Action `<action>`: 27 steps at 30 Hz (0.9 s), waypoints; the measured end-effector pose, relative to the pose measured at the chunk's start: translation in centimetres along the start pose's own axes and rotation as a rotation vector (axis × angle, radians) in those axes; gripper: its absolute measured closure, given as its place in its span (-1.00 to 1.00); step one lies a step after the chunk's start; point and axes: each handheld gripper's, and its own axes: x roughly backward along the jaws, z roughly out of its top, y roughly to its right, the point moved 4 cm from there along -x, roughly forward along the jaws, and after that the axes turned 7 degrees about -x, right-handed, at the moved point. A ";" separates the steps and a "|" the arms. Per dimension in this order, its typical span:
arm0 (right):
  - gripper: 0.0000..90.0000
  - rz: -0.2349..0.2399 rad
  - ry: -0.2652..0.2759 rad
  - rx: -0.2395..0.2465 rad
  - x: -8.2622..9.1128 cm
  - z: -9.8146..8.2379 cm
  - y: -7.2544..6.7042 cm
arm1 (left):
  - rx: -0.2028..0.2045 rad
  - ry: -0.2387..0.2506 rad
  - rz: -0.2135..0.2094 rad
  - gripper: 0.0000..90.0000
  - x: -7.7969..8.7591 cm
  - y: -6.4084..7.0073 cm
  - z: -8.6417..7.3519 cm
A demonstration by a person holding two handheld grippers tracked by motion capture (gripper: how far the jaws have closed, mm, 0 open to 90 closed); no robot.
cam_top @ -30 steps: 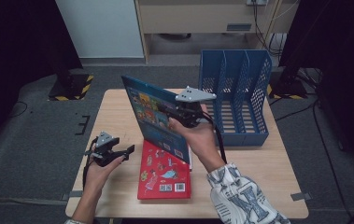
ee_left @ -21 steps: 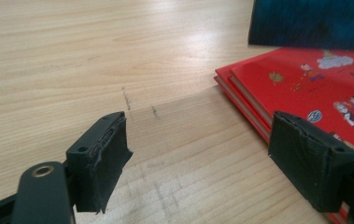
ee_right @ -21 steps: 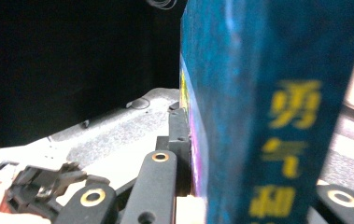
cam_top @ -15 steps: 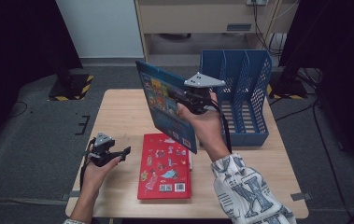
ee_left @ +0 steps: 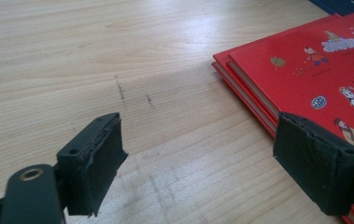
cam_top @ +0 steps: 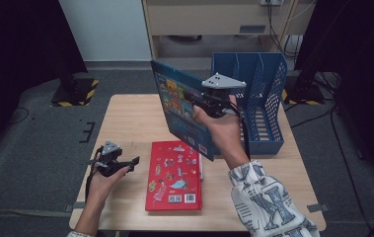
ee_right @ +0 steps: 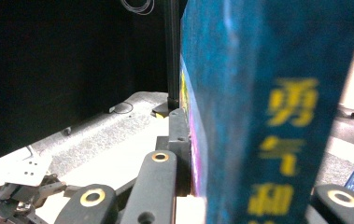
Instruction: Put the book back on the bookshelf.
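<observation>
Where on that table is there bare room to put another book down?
The far left of the table, behind the left hand-held gripper and left of the raised blue book, is bare. It is crowded on the right: red books, then the blue rack.

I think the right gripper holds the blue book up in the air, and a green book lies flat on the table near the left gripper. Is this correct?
Not quite: the book lying flat on the table is red, not green, as the high view shows. The rest holds: the right gripper holds the blue book up in the air, and the red book lies near the left gripper.
</observation>
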 end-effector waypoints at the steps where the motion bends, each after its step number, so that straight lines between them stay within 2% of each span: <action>1: 0.83 0.000 -0.001 -0.003 0.1 0.0 -0.1 | 0.001 -0.004 -0.002 -0.68 0.0 0.0 0.0; 10: 0.84 -0.006 0.005 0.001 0.3 0.6 0.0 | 0.008 -0.019 -0.004 -0.81 -0.3 0.1 -0.2; 23: 0.83 -0.025 0.022 -0.008 1.3 1.6 0.6 | 0.008 -0.042 0.000 -0.84 -0.5 0.1 -0.4; 27: 0.84 -0.033 0.025 -0.013 1.7 1.9 0.9 | -0.003 -0.060 -0.007 -0.86 -0.7 0.1 -0.7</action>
